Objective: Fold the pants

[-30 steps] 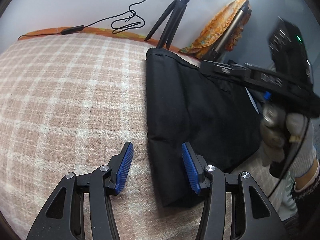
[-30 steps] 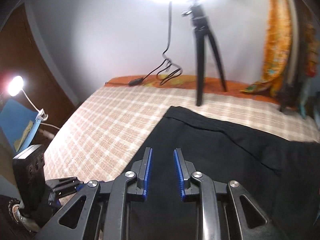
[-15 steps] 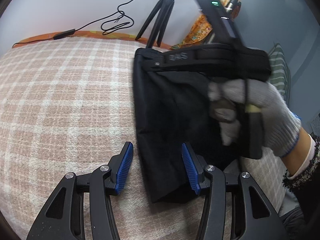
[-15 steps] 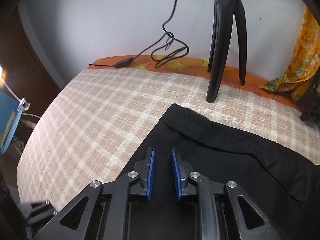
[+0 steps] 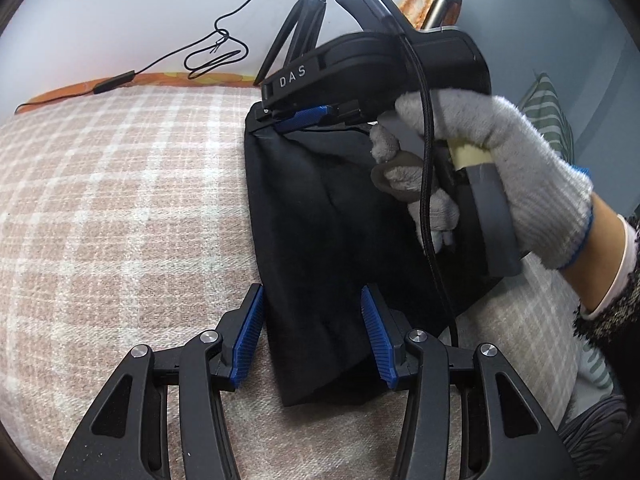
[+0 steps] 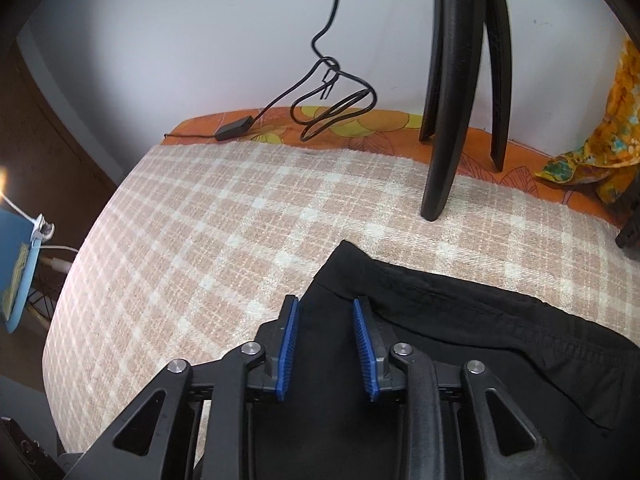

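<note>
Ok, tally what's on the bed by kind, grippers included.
Grippers: 2, left gripper and right gripper
Black pants: 1
Tripod: 1
Black cable: 1
Orange patterned cloth: 1
Checked blanket: 1
Total: 7

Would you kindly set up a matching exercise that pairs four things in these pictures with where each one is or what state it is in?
Things:
1. left gripper
2. right gripper
3. black pants
4. tripod

Places or states:
A. lying folded on the checked blanket
B. open wide, at the near corner of the pants
C. standing at the far edge, near the wall
D. open, at the far corner by the waistband

Pairs: 1-B, 2-D, 3-A, 4-C
</note>
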A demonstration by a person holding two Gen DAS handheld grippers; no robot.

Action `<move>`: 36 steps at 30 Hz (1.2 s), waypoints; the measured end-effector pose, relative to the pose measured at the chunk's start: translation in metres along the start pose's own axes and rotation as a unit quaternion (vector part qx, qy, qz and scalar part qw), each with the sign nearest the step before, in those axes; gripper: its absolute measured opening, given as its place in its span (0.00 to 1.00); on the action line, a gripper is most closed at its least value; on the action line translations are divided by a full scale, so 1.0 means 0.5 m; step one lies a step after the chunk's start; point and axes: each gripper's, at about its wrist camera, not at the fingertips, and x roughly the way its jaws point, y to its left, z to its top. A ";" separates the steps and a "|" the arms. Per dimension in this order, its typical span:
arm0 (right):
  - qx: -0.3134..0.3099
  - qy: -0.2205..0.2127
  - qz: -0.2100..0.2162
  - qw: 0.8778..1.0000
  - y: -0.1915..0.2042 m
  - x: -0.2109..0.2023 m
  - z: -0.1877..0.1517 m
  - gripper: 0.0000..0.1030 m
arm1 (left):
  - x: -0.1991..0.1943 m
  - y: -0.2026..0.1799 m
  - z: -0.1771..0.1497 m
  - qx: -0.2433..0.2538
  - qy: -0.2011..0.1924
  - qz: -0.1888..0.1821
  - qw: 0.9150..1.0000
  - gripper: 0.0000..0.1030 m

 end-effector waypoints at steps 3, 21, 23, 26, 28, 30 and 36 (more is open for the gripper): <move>0.000 0.022 -0.001 1.000 0.010 -0.002 0.003 0.34 | 0.003 -0.002 -0.002 0.004 -0.003 -0.001 1.000 0.45; -0.020 0.132 -0.027 0.991 0.087 -0.007 -0.024 0.44 | -0.015 0.003 -0.014 -0.002 -0.020 -0.021 1.000 0.45; -0.019 0.146 -0.032 0.989 0.089 -0.003 -0.029 0.46 | -0.019 0.009 -0.016 -0.007 -0.024 -0.030 0.999 0.45; -0.016 0.156 -0.041 0.987 0.092 -0.003 -0.036 0.48 | -0.022 0.009 -0.016 -0.006 -0.032 -0.036 0.999 0.45; -0.011 0.163 -0.042 0.986 0.091 0.002 -0.038 0.51 | -0.026 0.007 -0.016 -0.009 -0.039 -0.043 0.998 0.45; -0.011 0.167 -0.045 0.985 0.093 0.007 -0.041 0.53 | -0.028 0.003 -0.015 -0.006 -0.045 -0.049 0.998 0.45; -0.035 0.167 -0.072 0.983 0.115 0.012 -0.056 0.53 | -0.030 -0.007 -0.015 0.006 -0.050 -0.055 0.997 0.45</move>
